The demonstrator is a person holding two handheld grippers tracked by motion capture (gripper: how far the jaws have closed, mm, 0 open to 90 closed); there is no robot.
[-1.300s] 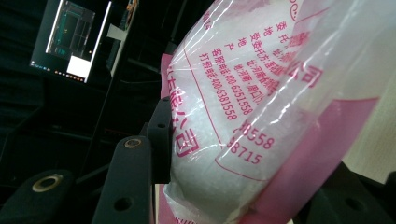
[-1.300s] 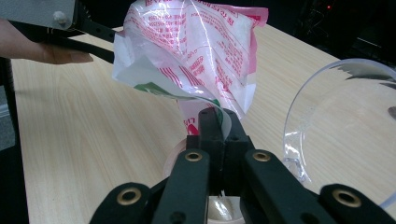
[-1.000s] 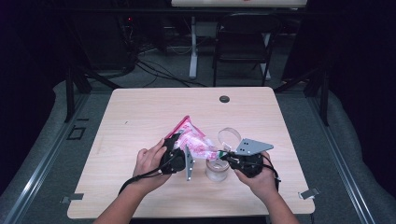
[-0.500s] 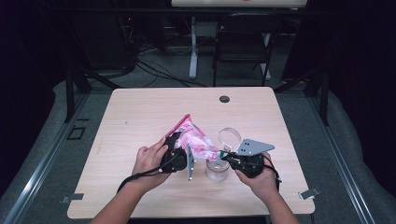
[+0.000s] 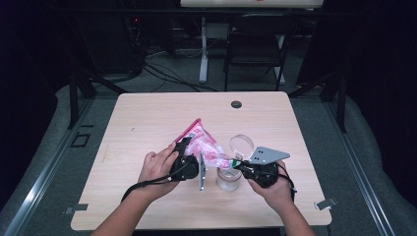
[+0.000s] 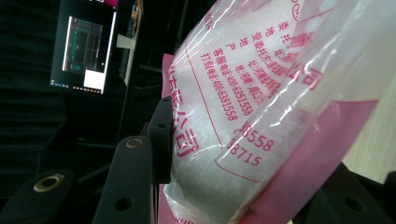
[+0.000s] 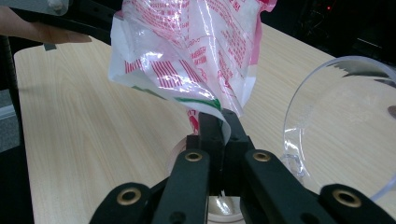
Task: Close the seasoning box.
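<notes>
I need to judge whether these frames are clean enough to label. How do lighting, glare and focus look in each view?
High view: the table is evenly lit, the room behind is dark, and detail is soft. Left gripper view: the pink and clear bag sits very close, slightly soft, with glare streaks on the plastic and a bright monitor behind. Right gripper view: sharp, with shiny highlights on the bag and reflections on the clear lid.

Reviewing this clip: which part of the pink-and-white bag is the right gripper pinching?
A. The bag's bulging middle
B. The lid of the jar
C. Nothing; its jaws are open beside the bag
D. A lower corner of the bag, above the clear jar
D: in the right gripper view the right gripper has its jaws shut on a thin corner of the bag, with the clear jar just below.
</notes>
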